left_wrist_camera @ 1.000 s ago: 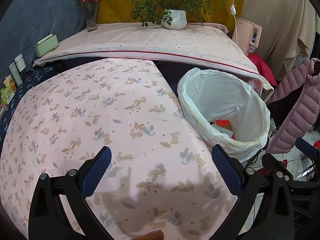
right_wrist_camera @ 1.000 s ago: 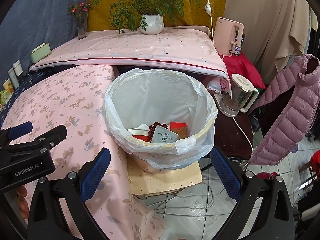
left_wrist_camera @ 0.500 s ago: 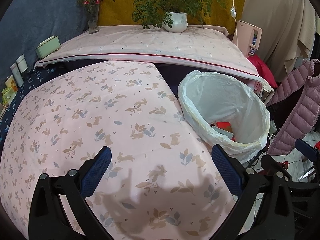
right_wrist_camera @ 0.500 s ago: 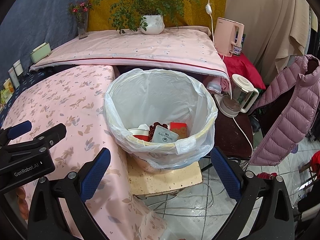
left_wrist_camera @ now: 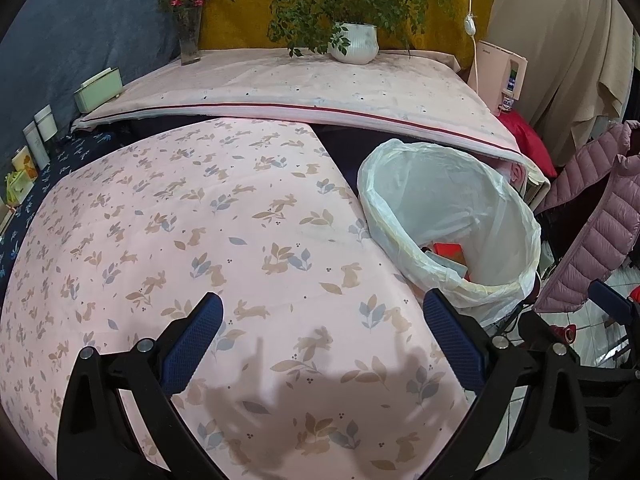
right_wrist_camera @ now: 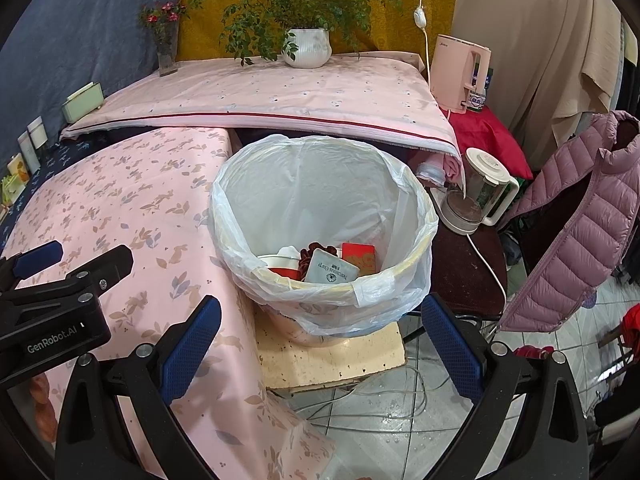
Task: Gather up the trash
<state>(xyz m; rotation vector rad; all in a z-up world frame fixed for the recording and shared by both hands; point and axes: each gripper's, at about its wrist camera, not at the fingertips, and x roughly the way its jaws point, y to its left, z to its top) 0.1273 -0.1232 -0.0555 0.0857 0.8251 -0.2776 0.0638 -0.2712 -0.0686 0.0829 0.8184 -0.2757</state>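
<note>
A bin lined with a white plastic bag (right_wrist_camera: 320, 184) stands beside the pink rabbit-print table (right_wrist_camera: 132, 208). Inside it lie a grey-green packet (right_wrist_camera: 330, 268), a red box (right_wrist_camera: 358, 256), a white cup (right_wrist_camera: 280, 258) and a dark red item. The bin also shows at the right of the left wrist view (left_wrist_camera: 448, 208). My right gripper (right_wrist_camera: 320, 340) is open and empty, just in front of the bin. My left gripper (left_wrist_camera: 320, 340) is open and empty above the table (left_wrist_camera: 180, 220); it also appears at the left edge of the right wrist view (right_wrist_camera: 36, 276).
A raised shelf under pink cloth (right_wrist_camera: 260, 92) carries a potted plant (right_wrist_camera: 308, 46), a flower vase (right_wrist_camera: 166, 52) and a green box (right_wrist_camera: 82, 102). A pink appliance (right_wrist_camera: 460, 72), a blender jug (right_wrist_camera: 478, 192) and a purple jacket (right_wrist_camera: 580, 232) are right. Cables lie on the tile floor (right_wrist_camera: 380, 412).
The left wrist view has shifted slightly, so the table and bin sit a little lower in frame. Both grippers stay open and the right one has not moved.
</note>
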